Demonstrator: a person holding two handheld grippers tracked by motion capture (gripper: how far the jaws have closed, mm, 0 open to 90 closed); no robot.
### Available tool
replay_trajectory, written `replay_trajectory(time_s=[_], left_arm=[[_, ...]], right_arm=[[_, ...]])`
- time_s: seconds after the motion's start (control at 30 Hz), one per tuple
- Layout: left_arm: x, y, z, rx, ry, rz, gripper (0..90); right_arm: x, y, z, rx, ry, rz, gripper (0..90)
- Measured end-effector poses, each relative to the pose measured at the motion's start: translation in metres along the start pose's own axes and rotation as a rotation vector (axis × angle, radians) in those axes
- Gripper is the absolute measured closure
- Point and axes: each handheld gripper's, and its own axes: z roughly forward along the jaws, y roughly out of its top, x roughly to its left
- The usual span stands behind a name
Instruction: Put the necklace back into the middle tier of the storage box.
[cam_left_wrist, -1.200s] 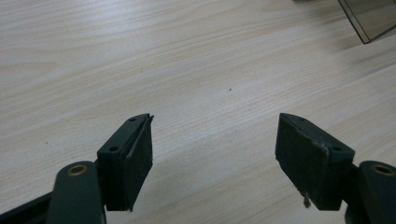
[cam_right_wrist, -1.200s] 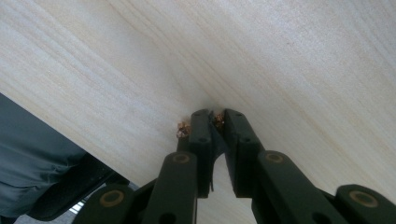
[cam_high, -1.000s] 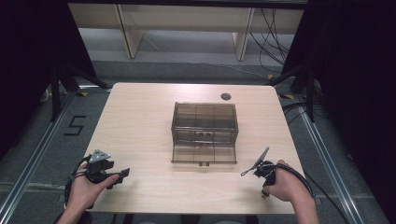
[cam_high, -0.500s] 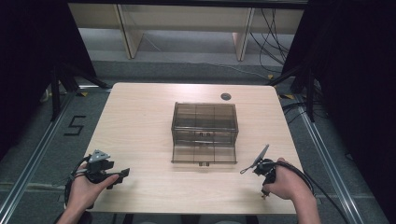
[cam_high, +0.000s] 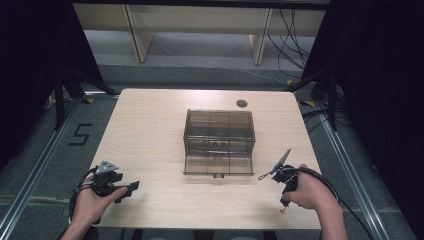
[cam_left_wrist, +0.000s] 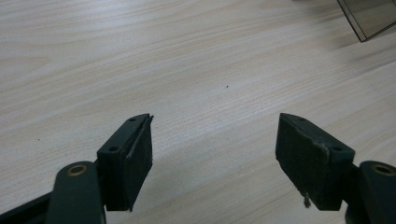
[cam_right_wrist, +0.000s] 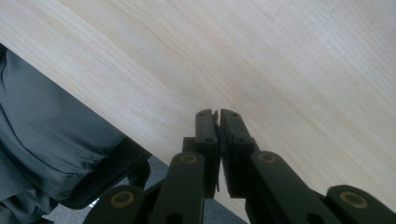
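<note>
A smoky brown see-through plastic drawer box (cam_high: 219, 136) stands on the pale wooden surface (cam_high: 150, 130), ahead of and between both grippers, its lower drawer (cam_high: 218, 166) pulled out; I cannot tell any contents. The left gripper (cam_high: 131, 188) gapes empty. The right gripper (cam_right_wrist: 217, 115) is closed on nothing.

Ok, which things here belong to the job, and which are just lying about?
Job:
- smoky clear drawer box at mid-table, bottom drawer pulled out
- left gripper, jaws open, nothing between them
- right gripper, jaws shut, holding nothing

Lying about:
- small dark round thing near the table's far edge
- cables on the floor beyond
</note>
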Motion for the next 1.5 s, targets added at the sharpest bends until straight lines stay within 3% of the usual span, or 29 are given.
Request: replay_trajectory(time_s=[0.1,0.13,0.23,0.3,0.37,0.4,0.53,0.57,0.63,0.67,0.7,0.73,0.77,0.8,0.87,0.93,1.0,1.03,1.1,1.17,1.2,1.23,1.27,1.37,1.4,1.5], left_arm=[[0.000,0.000,0.000,-0.001,-0.001,-0.003,27.3],[-0.002,0.000,0.002,-0.017,-0.002,-0.027,27.2],[0.001,0.000,0.001,0.001,-0.008,-0.010,27.3],[0.000,0.000,0.002,-0.014,-0.009,-0.031,27.3],[0.000,0.000,0.001,-0.005,-0.008,-0.016,27.3],[-0.001,0.000,0.002,-0.015,-0.005,-0.031,27.2],[0.000,-0.001,0.002,-0.009,-0.012,-0.032,27.2],[0.000,-0.001,0.002,-0.011,-0.012,-0.039,27.3],[0.000,-0.001,0.001,-0.007,-0.009,-0.028,27.3],[0.001,-0.001,0.000,0.002,-0.008,-0.018,27.3],[0.000,-0.001,0.001,-0.005,-0.010,-0.030,27.3],[0.000,-0.001,0.001,-0.005,-0.010,-0.030,27.3],[0.000,0.000,0.001,0.003,-0.013,-0.014,27.3],[-0.001,-0.001,0.002,-0.015,-0.014,-0.033,27.3],[0.000,0.000,0.001,0.006,-0.016,-0.012,27.3],[0.000,-0.001,0.001,0.000,-0.013,-0.014,27.3],[0.000,-0.001,0.001,0.000,-0.014,-0.017,27.3],[0.000,-0.001,0.000,0.002,-0.014,-0.013,27.2],[0.000,0.000,0.000,0.004,-0.016,-0.010,27.3],[0.000,0.000,0.000,0.008,-0.016,-0.006,27.3],[-0.002,-0.001,0.002,-0.018,-0.017,-0.025,27.3],[-0.003,-0.001,0.002,-0.020,-0.016,-0.032,27.3],[-0.001,0.000,0.000,0.007,-0.015,-0.005,27.3],[-0.001,0.000,0.001,0.003,-0.015,-0.009,27.3],[-0.003,-0.001,0.002,-0.016,-0.017,-0.028,27.3],[-0.002,0.000,0.001,0.003,-0.019,-0.009,27.2]], right_arm=[[0.001,0.001,-0.003,-0.005,0.004,0.008,86.8],[0.001,0.001,-0.004,-0.004,0.006,0.007,86.8],[0.000,0.003,-0.010,-0.013,0.000,-0.012,86.8],[0.001,0.004,-0.015,-0.014,-0.002,-0.008,86.8],[0.001,0.004,-0.016,-0.008,-0.001,0.001,86.9],[0.000,0.005,-0.018,-0.007,-0.003,-0.026,86.8],[0.000,0.007,-0.023,-0.006,-0.007,-0.028,86.8],[0.002,0.008,-0.024,0.002,-0.004,-0.002,86.8],[0.000,0.010,-0.026,0.004,-0.006,-0.026,86.8],[0.002,0.011,-0.028,0.007,-0.006,-0.007,86.8],[0.000,0.013,-0.030,0.002,-0.002,-0.051,86.8],[0.000,0.013,-0.030,0.002,-0.002,-0.051,86.8],[0.003,0.014,-0.031,0.014,-0.002,-0.012,86.8],[0.001,0.016,-0.032,0.016,-0.011,-0.039,86.8],[0.004,0.018,-0.035,0.019,-0.014,-0.018,86.9],[0.004,0.019,-0.037,0.010,-0.009,-0.043,86.8],[0.006,0.022,-0.037,0.018,-0.015,-0.026,86.8],[0.006,0.023,-0.037,0.020,-0.009,-0.050,86.9],[0.008,0.024,-0.037,0.019,-0.015,-0.026,86.8],[0.008,0.025,-0.038,0.019,-0.013,-0.045,86.8],[0.008,0.025,-0.038,0.014,-0.019,-0.057,86.8],[0.011,0.026,-0.038,0.017,-0.013,-0.035,86.8],[0.010,0.027,-0.038,0.017,-0.014,-0.053,86.9],[0.010,0.027,-0.039,0.017,-0.015,-0.047,86.8],[0.011,0.028,-0.040,0.016,-0.017,-0.041,86.8],[0.011,0.029,-0.041,0.012,-0.021,-0.054,86.8]])
